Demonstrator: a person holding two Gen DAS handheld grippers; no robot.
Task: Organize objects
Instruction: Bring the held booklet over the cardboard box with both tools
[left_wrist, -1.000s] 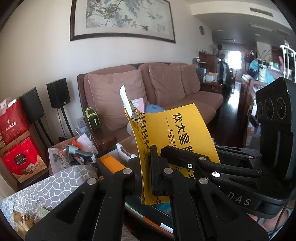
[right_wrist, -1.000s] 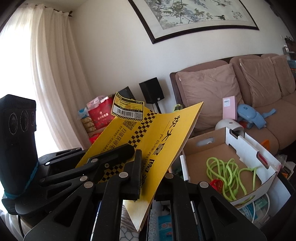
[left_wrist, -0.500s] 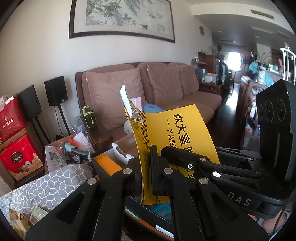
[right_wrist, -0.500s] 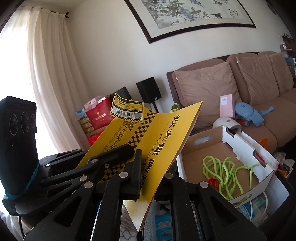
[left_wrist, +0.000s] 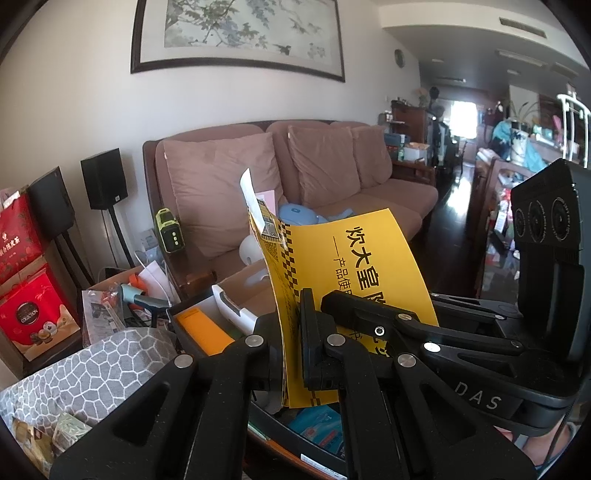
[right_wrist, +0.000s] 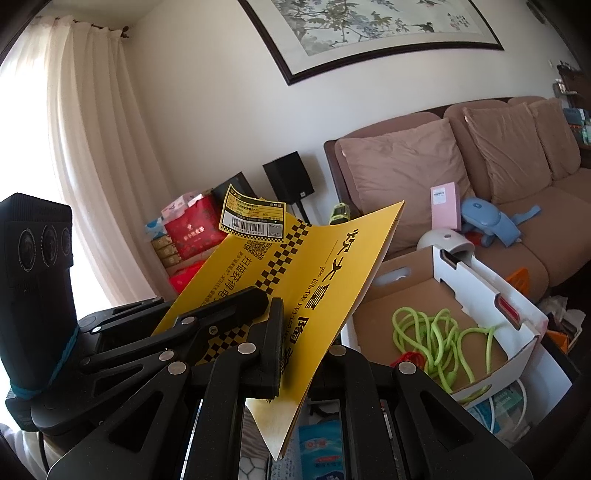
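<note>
Both grippers on one yellow booklet (left_wrist: 354, 266), held up in the air above the clutter.

Left gripper (left_wrist: 291, 339): fingers pinched shut on the booklet's lower edge, sheet edge-on, fanning up toward 1 o'clock.

Right gripper (right_wrist: 295, 347): fingers clamped on the same booklet (right_wrist: 306, 280), which has a checkered border, black Chinese text and a barcode tag at 11 o'clock.

Open cardboard box (right_wrist: 491, 317) at 3 o'clock, just beside, green cord (right_wrist: 436, 339) inside.

Sofa (left_wrist: 332, 166) beyond at 12 o'clock.

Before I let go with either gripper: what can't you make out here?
Right gripper closure: right wrist view, booklet hides its far pad.
Booklet's lower title: left wrist view, right gripper's finger covers it.
Part of box: right wrist view, behind the booklet.
Surface below: both views, gripper bodies block it.
</note>
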